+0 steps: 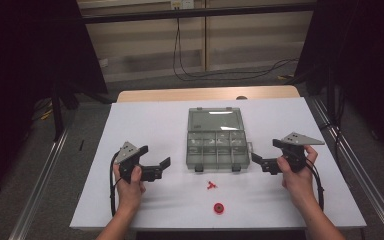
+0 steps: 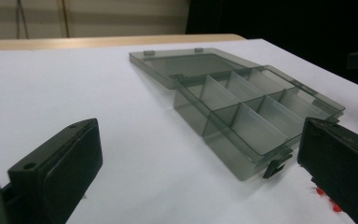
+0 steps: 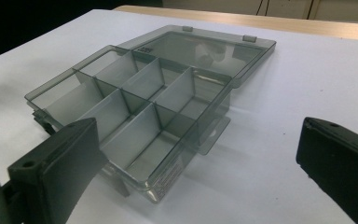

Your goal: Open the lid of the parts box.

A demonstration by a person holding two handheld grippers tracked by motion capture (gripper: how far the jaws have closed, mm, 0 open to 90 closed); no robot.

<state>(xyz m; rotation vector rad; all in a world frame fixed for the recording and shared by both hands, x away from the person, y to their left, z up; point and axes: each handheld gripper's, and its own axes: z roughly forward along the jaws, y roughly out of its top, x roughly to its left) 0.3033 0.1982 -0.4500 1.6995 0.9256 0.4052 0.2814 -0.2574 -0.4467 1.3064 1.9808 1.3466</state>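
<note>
L gripper (image 1: 163, 166), R gripper (image 1: 258, 161) low, jaws apart, flanking open box (image 1: 215, 139).

This is looking like a lab or test room: a white table (image 1: 145, 125) is standing between dark curtains (image 1: 25, 50), with metal rails (image 1: 40, 180) and loose cables (image 1: 215, 75) lying on the floor.

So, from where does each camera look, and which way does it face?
High view: above the person's side, facing forward and down on the table; both forearms, left gripper and right gripper show.
Left gripper view: rides the left gripper, facing the box from its left; own open jaws show.
Right gripper view: rides the right gripper, facing the box from its right; own open jaws show.
All three share the open box.
</note>
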